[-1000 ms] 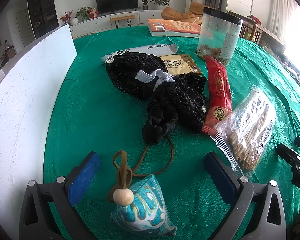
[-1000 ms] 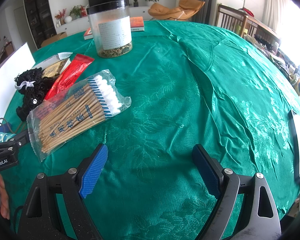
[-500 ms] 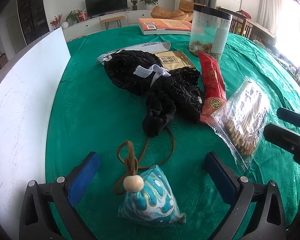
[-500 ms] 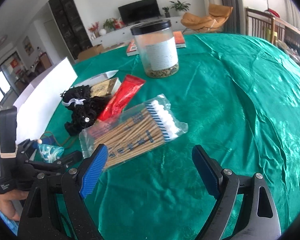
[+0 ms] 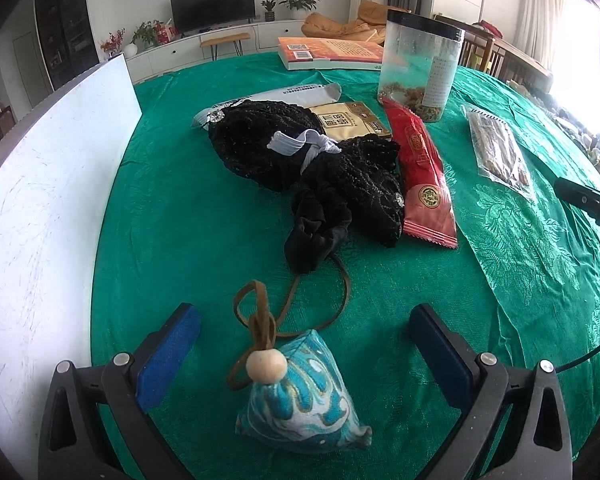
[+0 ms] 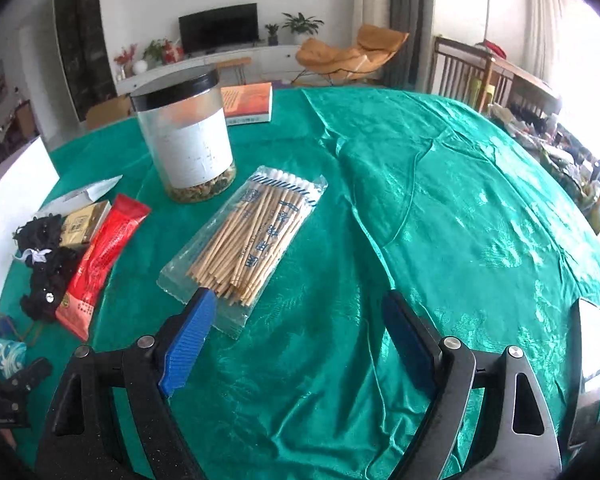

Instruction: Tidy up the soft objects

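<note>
here the open, empty left gripper (image 5: pixel 304 348) has closed in on the small blue embroidered cloth pouch (image 5: pixel 300 400), now between its jaws on the green-draped counter (image 5: pixel 220 220), ready for grasping; right gripper (image 6: pixel 296 340) open, empty.

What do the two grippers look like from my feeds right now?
The left gripper and the right gripper look alike: black plastic frames with triangular cutouts and silver screws, and two fingers with ribbed blue pads. A thin black cable runs past the left one's right side.
</note>
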`<state>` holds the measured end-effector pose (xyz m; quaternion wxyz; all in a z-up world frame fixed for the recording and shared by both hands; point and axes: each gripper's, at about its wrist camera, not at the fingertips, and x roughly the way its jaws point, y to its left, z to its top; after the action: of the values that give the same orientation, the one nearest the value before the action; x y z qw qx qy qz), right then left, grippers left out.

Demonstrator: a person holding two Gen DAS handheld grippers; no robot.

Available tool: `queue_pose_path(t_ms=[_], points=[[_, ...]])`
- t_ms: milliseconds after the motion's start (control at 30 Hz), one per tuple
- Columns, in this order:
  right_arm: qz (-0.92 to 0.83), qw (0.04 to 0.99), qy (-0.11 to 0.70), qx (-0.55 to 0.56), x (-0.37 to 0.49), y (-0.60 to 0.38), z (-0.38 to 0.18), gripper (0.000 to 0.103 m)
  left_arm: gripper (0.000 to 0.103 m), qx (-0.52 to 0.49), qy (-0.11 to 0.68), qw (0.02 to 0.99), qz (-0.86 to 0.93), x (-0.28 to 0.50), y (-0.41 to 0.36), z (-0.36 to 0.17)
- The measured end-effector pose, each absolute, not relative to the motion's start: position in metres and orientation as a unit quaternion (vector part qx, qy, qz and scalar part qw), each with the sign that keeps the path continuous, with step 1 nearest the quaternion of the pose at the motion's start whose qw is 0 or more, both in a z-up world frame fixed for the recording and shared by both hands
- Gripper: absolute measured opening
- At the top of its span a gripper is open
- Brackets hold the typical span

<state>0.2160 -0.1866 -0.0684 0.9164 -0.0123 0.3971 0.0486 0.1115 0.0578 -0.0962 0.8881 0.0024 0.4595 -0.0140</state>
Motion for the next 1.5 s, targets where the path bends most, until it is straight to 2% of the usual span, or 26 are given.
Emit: queue_pose_path(t_ms=[167,400,1500], points=[[0.065,0.9,0.43,0.008,0.191,-0.177,-0.091,0.087,0.103,0.003,0.459,0.888,-0.014,0.111,0.058,-0.096],[0.074,0.894,0.44,-0.036,0.182,-0.165,-0.095,0.087,0.103,0.003,0.459,0.888,-0.014,0.111,0.058,-0.096],[0.074,0.894,0.441,-0.029,0.173,-0.165,-0.096,0.089,0.103,0.002,0.459,0.888,-0.014,0.112,0.058,-0.096]])
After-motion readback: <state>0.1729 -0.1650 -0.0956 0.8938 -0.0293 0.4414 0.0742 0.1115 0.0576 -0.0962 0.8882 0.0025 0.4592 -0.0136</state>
